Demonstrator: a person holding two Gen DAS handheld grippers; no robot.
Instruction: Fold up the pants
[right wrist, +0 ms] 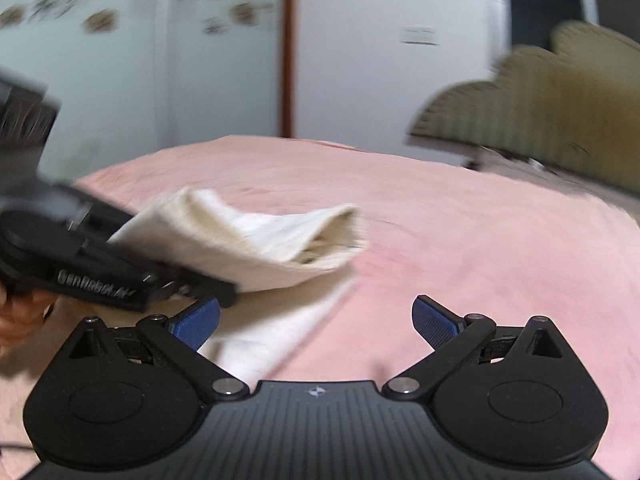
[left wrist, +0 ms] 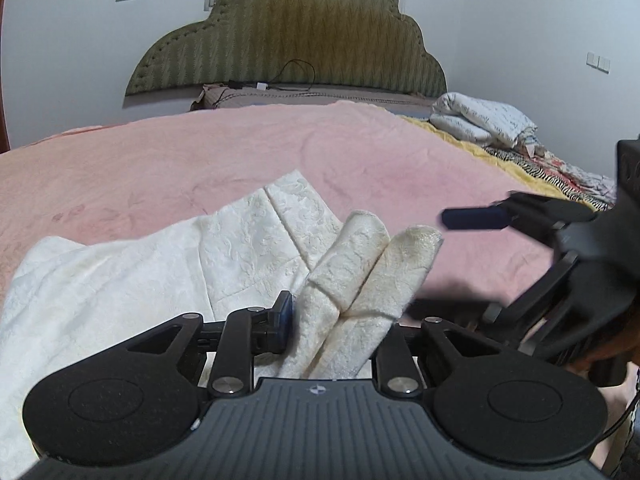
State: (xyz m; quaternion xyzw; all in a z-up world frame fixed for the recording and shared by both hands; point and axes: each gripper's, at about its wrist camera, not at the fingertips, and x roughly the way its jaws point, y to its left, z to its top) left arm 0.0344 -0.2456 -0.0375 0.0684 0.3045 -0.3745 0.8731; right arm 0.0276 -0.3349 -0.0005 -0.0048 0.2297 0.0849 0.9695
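Note:
White textured pants lie crumpled on the pink blanket, at the near left. Their two rolled leg ends stick up and forward from between the fingers of my left gripper, which is shut on them; its right finger is hidden by the cloth. In the blurred right wrist view the left gripper holds the pants lifted off the blanket, one open leg end pointing right. My right gripper stands open just to their right with nothing between its fingers. One of its blue pads shows in the left wrist view.
A padded olive headboard with a black cable stands at the far end of the bed. A folded white quilt and patterned bedding lie at the far right. A person's hand shows behind the left gripper.

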